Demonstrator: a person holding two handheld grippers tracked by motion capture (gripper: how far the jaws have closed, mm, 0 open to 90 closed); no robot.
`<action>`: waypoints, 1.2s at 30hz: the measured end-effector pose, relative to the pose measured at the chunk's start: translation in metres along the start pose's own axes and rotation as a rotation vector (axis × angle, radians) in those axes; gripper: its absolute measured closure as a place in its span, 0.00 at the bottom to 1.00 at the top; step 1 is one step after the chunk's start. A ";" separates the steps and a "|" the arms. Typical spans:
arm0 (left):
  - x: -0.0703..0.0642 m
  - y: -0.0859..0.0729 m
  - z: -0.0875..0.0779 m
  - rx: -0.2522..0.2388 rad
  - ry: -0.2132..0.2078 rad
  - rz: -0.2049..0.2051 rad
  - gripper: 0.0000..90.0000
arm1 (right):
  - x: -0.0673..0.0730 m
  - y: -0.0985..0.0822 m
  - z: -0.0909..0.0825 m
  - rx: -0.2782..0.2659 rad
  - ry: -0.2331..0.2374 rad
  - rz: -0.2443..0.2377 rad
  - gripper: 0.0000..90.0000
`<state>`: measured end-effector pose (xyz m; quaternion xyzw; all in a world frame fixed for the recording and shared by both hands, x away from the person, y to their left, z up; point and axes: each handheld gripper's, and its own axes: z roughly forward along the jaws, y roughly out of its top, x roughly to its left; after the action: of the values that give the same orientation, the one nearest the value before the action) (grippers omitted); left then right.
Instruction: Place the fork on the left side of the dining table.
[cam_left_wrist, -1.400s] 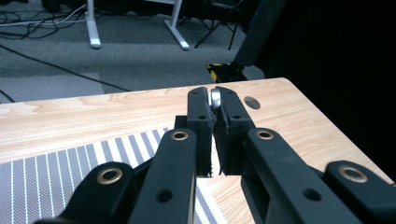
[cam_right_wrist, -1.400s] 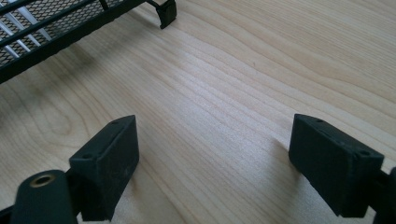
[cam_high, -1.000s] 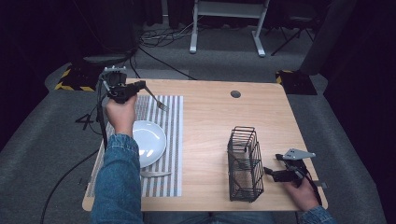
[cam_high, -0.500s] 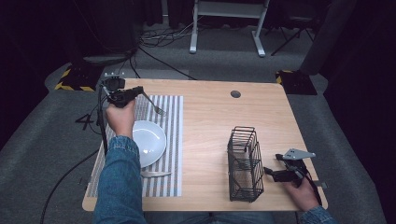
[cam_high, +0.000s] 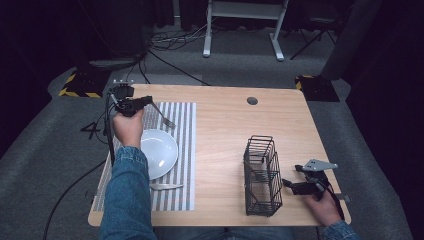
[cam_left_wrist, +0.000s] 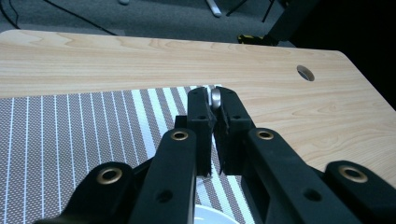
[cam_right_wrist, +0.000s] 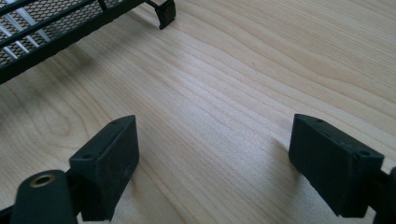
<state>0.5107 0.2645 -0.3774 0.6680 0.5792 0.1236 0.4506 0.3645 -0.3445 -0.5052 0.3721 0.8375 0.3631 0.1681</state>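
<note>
Fork (cam_high: 162, 116) sits clamped by its handle in your left gripper (cam_high: 145, 101), tines slanting down over the far end of the striped mat (cam_high: 185, 150), just beyond the white plate (cam_high: 159, 152). Your right gripper (cam_high: 289, 184) rests beside the wire basket (cam_high: 261, 175) on the bench (cam_high: 225, 130), fingers wide apart with nothing between them.

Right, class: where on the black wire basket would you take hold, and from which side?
Probably its right-hand top rim, coming down from above. The basket stands upright with thin, open wire walls, so the jaws could straddle one wall. The open right gripper already sits on that side.
</note>
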 end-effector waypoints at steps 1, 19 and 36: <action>0.000 0.000 0.000 -0.003 -0.001 -0.006 0.95 | 0.000 0.000 0.000 0.000 0.000 0.000 0.18; 0.018 0.001 0.002 0.013 0.020 -0.026 0.91 | 0.001 0.000 0.000 0.000 -0.005 0.004 0.18; 0.048 -0.008 0.001 0.042 0.074 -0.071 0.64 | 0.001 0.000 0.000 0.000 -0.010 0.011 0.18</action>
<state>0.5203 0.3057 -0.4013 0.6513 0.6213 0.1197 0.4190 0.3639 -0.3436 -0.5052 0.3785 0.8346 0.3620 0.1705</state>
